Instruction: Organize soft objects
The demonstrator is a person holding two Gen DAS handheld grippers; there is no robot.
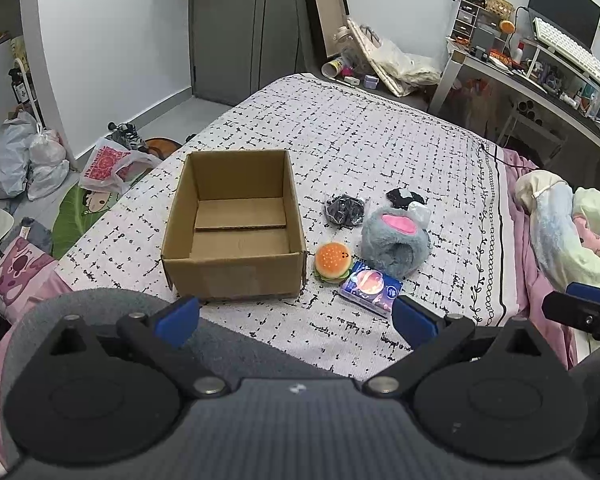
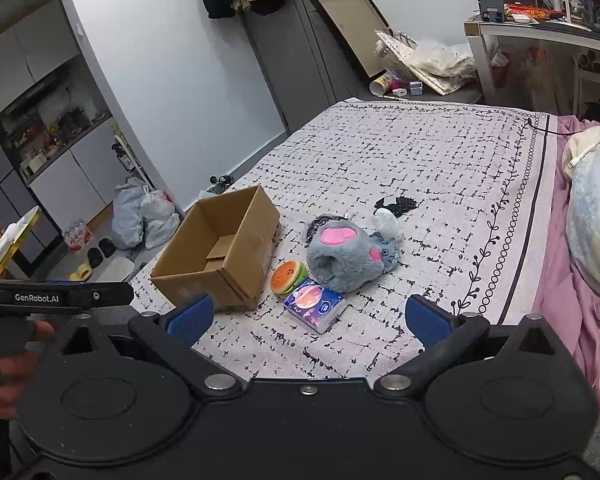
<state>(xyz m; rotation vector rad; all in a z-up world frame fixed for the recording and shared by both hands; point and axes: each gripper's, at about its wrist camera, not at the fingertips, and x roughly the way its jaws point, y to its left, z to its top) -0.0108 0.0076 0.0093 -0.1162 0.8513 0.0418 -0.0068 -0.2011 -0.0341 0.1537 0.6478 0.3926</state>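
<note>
While spread wide and holding nothing, left tongs [image 1: 295, 320] and right tongs [image 2: 308, 320] hover low over the near part of the bed [image 1: 380, 140]. Just ahead of the left tongs: open cardboard box [image 1: 235, 224], nothing inside. Right of the box: burger toy [image 1: 332, 262], tissue pack [image 1: 371, 286] touching it, grey plush slipper [image 1: 394, 240] behind, two dark bundles [image 1: 344, 210] farther off. Bare patterned cover beyond. Crumpled bedding [image 1: 568, 224] at the right edge; bags [image 1: 27, 156] on the floor left.
</note>
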